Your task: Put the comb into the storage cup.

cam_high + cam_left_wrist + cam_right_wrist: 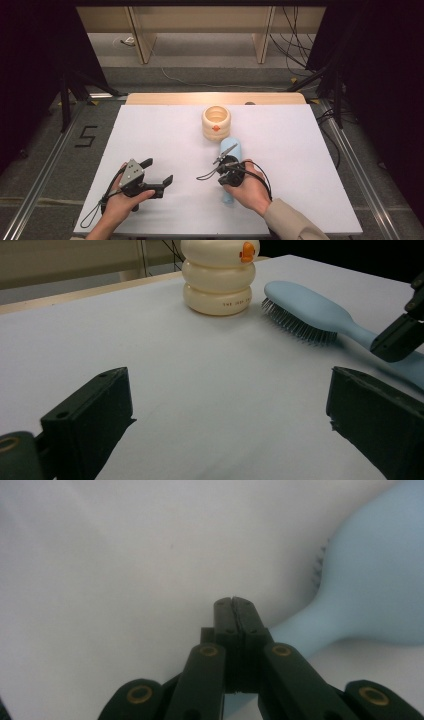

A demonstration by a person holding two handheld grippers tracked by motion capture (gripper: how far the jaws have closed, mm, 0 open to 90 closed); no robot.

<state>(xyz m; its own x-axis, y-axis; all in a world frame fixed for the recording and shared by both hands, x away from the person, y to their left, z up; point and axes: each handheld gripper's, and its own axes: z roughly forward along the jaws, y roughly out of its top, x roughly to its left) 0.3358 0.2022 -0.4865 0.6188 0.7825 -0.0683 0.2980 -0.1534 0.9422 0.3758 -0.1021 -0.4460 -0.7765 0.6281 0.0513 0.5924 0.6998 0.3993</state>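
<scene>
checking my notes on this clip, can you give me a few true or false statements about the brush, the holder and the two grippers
1. The left gripper has its jaws spread open over bare table. True.
2. The right gripper has its jaws wide open. False: they are pressed together, beside the neck of the blue hairbrush.
3. The hairbrush lies with its bristles down. True.
4. The hairbrush stands inside the cream ringed holder. False: it lies on the white table near the holder.
5. The holder has an orange mark on its side. True.
</scene>
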